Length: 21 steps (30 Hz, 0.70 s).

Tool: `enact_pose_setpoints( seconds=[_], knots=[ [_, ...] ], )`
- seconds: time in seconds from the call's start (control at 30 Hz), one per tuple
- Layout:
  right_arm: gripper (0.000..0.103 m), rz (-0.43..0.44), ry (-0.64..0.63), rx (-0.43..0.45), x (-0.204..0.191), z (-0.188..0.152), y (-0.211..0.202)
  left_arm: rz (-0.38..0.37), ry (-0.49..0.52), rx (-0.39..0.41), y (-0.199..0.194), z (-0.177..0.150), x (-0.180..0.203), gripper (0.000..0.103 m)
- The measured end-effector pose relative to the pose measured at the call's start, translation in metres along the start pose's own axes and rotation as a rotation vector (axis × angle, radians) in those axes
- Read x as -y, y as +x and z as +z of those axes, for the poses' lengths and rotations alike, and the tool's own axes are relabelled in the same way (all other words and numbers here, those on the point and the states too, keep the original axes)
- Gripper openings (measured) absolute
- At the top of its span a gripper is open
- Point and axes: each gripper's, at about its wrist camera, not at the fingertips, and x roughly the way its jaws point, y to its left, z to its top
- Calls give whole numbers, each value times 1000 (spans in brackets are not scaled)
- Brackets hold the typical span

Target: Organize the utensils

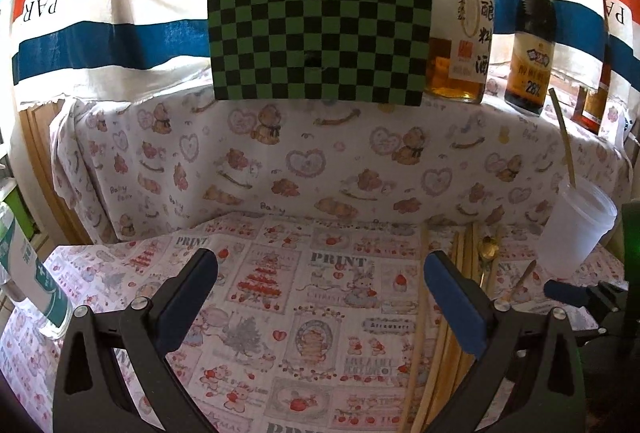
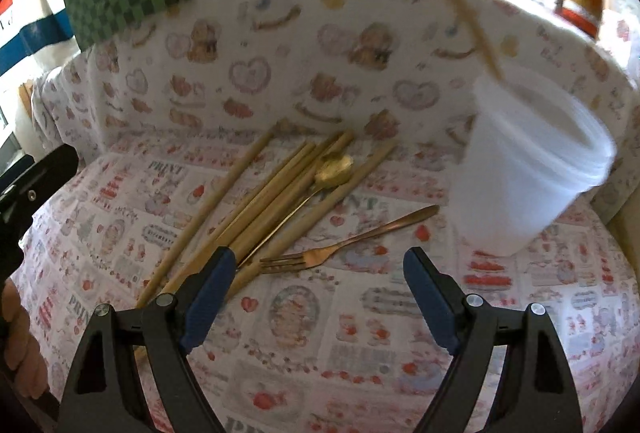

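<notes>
One chopstick (image 2: 472, 13) stands in the white cup (image 2: 532, 161); both claws, left (image 1: 320, 297) and right (image 2: 318, 297), gape wide, empty.

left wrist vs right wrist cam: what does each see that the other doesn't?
Left wrist only: the left gripper, open and empty, the bottle tops with the dark sauce bottle shown whole, and a green-labelled bottle at the left edge.

Right wrist only: the whole rose-gold fork, lying apart from the pile, and the right gripper open above the cloth, holding nothing.

Both: the white cup with one chopstick in it, the chopstick pile, the gold spoon on it, and the checkerboard.
</notes>
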Motion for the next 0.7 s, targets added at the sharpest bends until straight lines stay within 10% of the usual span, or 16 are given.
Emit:
enact_pose_setpoints(
  seconds=[0.17, 0.5, 0.7],
  knots=[
    [81, 11, -35, -24, -11, -2, 10, -4, -9, 2, 0, 0, -1, 102],
    [33, -1, -6, -38, -7, -1, 13, 4, 4, 16, -5, 1, 2, 102],
    [28, 19, 25, -100, 6, -3, 3, 12, -4, 30, -9, 3, 0, 102]
  ],
)
